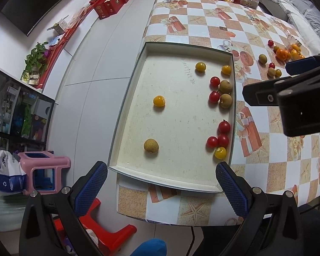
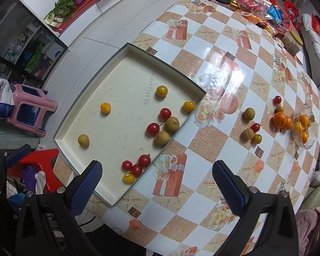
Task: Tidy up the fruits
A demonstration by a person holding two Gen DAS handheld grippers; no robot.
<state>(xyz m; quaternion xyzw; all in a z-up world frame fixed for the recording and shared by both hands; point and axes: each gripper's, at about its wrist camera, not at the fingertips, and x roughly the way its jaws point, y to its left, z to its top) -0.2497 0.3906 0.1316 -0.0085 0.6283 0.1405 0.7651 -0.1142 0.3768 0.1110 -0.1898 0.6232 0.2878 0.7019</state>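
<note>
A white shallow tray (image 1: 172, 181) (image 2: 66, 147) lies on the table's left part. It holds several red cherry tomatoes (image 1: 224, 127) (image 2: 144, 160), yellow cherry tomatoes (image 1: 159, 101) (image 2: 105, 107) and brown longans (image 1: 151, 146) (image 2: 83, 140). More loose fruit lies on the tablecloth to the right: a longan (image 2: 249, 113), a red tomato (image 2: 255, 127) and small oranges (image 2: 280, 120) (image 1: 282, 54). My left gripper (image 1: 161, 186) is open and empty over the tray's near edge. My right gripper (image 2: 156, 186) is open and empty over the tray's near right corner.
A checked tablecloth (image 2: 224, 49) covers the table. A clear plastic wrapper with oranges (image 2: 305, 125) lies far right. Snack bags and jars (image 2: 258, 2) crowd the far end. A pink stool (image 2: 29, 111) and a red stool (image 1: 113, 232) stand on the floor to the left.
</note>
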